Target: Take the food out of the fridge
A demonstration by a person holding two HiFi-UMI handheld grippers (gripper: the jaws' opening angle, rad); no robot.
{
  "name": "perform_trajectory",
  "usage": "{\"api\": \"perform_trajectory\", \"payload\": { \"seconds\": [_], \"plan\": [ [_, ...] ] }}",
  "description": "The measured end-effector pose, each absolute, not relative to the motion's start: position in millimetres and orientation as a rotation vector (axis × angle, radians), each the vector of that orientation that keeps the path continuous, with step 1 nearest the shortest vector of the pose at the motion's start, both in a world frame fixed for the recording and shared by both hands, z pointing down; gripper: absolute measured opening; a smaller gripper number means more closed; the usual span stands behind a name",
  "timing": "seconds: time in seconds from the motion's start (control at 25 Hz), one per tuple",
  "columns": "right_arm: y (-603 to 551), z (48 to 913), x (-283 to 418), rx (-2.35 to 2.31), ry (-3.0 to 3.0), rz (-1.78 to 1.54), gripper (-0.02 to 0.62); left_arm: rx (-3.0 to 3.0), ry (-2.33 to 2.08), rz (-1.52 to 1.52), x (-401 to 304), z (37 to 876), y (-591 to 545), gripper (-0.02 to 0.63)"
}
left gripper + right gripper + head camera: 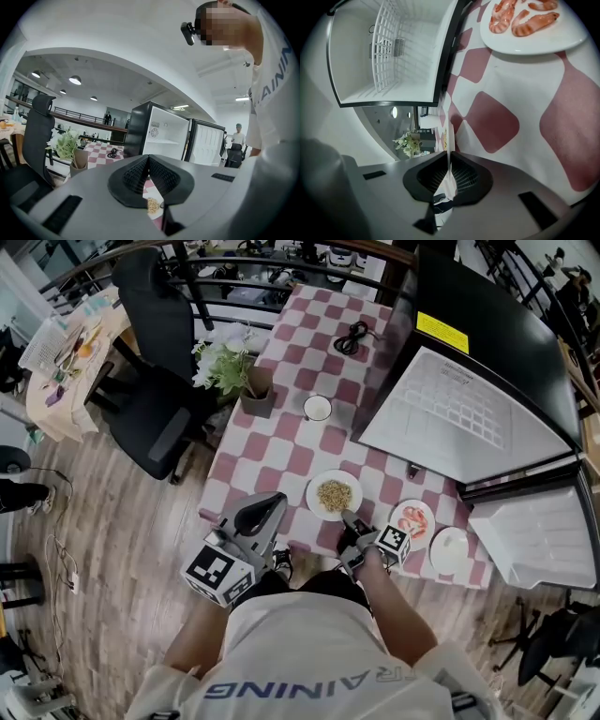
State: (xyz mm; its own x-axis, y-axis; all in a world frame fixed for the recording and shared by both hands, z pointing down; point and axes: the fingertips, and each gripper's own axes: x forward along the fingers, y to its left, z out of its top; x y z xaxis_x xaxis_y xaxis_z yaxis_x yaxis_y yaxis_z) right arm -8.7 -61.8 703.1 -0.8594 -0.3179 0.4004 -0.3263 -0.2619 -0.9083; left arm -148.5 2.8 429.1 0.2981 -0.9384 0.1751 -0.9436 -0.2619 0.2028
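Food [335, 495], a tan grainy heap on a white plate [316, 482], out of the fridge [469, 409] and on the red-and-white checked tablecloth [281, 442] near the table's front edge, in the head view; right gripper [349, 518] at that plate's near rim, jaws closed on it; shrimp [413, 518] on a second plate [429, 521] just beside the right gripper's marker cube [395, 540], with a plain white dish [448, 550] next to that; left gripper [270, 504] to the left of the tan heap, apart from it, jaws together and empty; fridge at the table's right side, white inside, its door [539, 535] standing wide open; further back a small white cup [318, 408], a potted plant [246, 371] and a coiled black cable [353, 337]; black office chair [150, 381] off the table's left side. Left gripper view: ridged pads [133, 176] meeting at the tips, nothing pinched between them; below the tips, a glimpse of the tan heap [153, 205] on its plate; beyond, the open fridge [164, 133] with a white shelf, plus the plant, the cable and the chair. Right gripper view, rolled on its side: pads [464, 176] pressed nearly shut on a thin white plate edge [450, 140] running up between them; shrimp [525, 21] on their plate at top right, apart from the jaws; open fridge [393, 51] with a wire rack at top left.
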Motion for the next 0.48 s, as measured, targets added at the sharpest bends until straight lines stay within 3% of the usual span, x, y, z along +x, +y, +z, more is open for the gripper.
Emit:
{"api": "perform_trajectory", "payload": {
  "seconds": [0.2, 0.28, 0.48],
  "plan": [
    [-62, 702, -9, 0.843, -1.954, 2.165, 0.049, 2.316, -1.696, 0.03, -144, 429, 1, 0.008],
    [-60, 703, -10, 0.832, -1.954, 2.102, 0.109, 2.32, -1.682, 0.035, -143, 430, 0, 0.008],
    [-51, 707, -14, 0.784, -1.966, 1.876, 0.19, 2.335, -1.653, 0.044, -141, 431, -1, 0.008]
  ]
}}
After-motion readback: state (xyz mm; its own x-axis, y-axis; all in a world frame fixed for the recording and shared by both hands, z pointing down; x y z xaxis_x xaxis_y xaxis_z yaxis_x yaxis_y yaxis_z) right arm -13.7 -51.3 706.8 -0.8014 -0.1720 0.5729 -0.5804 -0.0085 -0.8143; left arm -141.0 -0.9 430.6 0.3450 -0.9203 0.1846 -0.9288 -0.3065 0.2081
